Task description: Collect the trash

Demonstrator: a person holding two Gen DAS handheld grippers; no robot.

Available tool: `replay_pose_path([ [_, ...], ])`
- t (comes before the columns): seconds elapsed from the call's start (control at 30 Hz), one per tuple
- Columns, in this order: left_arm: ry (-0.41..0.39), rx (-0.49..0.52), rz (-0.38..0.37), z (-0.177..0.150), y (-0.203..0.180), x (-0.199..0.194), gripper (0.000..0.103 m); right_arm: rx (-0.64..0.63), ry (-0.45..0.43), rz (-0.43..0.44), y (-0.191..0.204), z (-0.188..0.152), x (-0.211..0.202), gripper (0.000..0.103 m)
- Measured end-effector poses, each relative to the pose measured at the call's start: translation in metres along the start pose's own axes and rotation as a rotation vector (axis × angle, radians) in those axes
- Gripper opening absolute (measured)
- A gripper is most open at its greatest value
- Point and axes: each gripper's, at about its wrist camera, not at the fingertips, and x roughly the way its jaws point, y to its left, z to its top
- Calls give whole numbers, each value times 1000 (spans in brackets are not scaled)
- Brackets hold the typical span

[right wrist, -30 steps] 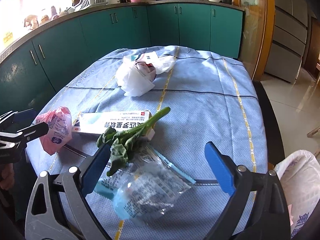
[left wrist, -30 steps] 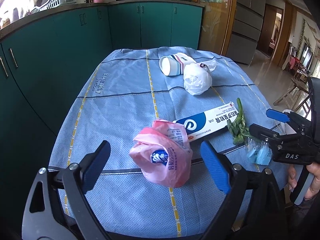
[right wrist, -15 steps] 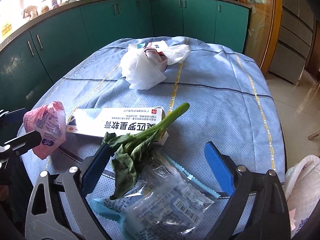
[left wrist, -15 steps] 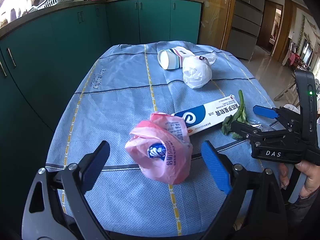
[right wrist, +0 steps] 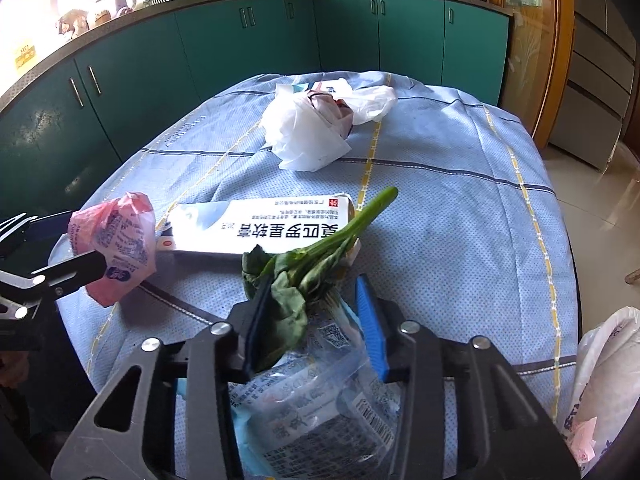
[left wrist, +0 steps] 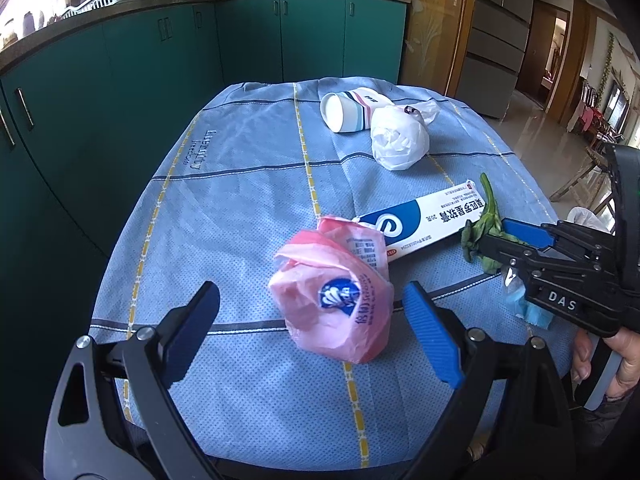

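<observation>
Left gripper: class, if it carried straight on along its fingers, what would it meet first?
Most likely the crumpled pink plastic bag, which sits between and just ahead of the left gripper's open fingers. Depth is unclear, but nothing lies nearer.

Both my wrist feeds are bright and daylit. Light enters from the blown-out window point(right wrist: 48, 4) at upper left above the dark green cabinets point(right wrist: 132, 80), where detail is lost to glare. The glossy tiled floor point(left wrist: 532, 120) reflects strongly. The blue checked tablecloth point(left wrist: 248, 184) is evenly lit; the crumpled pink plastic bag point(left wrist: 332, 300) casts only a soft shadow. Fisheye distortion bends the cabinets and the countertop line toward the frame edges, and my corners vignette to black. The clear plastic wrapper point(right wrist: 320, 412) close to the right lens shows specular highlights. Focus is sharp at centre, slightly soft in the distance.
</observation>
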Motion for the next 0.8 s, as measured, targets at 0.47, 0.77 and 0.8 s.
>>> replay_pose_path([
  [0.47,-4,-8,1,-1,3,-2,93,17,-30,-1,-7,-11,-33,40],
  [0.77,0,-4,1,-3,2,-1,94,29,-39,-35,-14,-16,-36,72],
  [0.8,2,-4,1,-3,2,0,94,30,-39,-40,-15,-16,-36,74],
])
